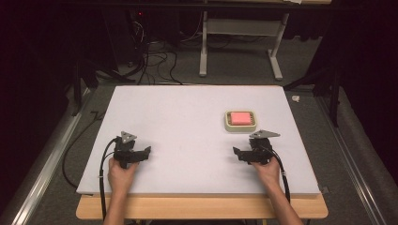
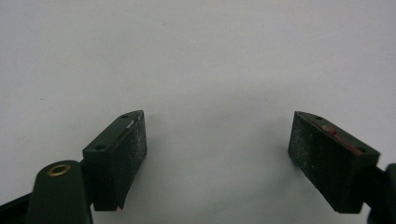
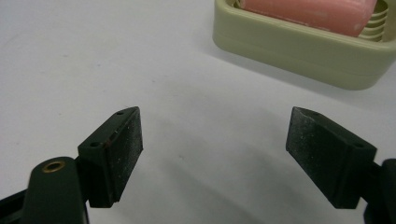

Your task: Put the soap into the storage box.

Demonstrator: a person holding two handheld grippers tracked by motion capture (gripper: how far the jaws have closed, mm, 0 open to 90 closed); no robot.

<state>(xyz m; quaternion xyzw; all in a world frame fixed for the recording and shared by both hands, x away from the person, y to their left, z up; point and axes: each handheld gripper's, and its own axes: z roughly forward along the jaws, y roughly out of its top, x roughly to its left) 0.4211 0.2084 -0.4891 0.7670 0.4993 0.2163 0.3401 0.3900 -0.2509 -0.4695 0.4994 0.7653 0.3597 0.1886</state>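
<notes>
High view: desk (image 1: 187, 126) top evenly lit from overhead, pale and slightly washed out; surroundings dark, near-black at 9 and 3 o'clock. Image soft, low resolution. Both gripper views: bright white surface, mild vignetting toward the corners, faint diffuse shadows under the jaws, near parts at 6 o'clock blurred.

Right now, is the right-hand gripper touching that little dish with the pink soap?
Apart. In the right gripper view, bare white table lies between the open right gripper and the dish holding the pink soap.
</notes>
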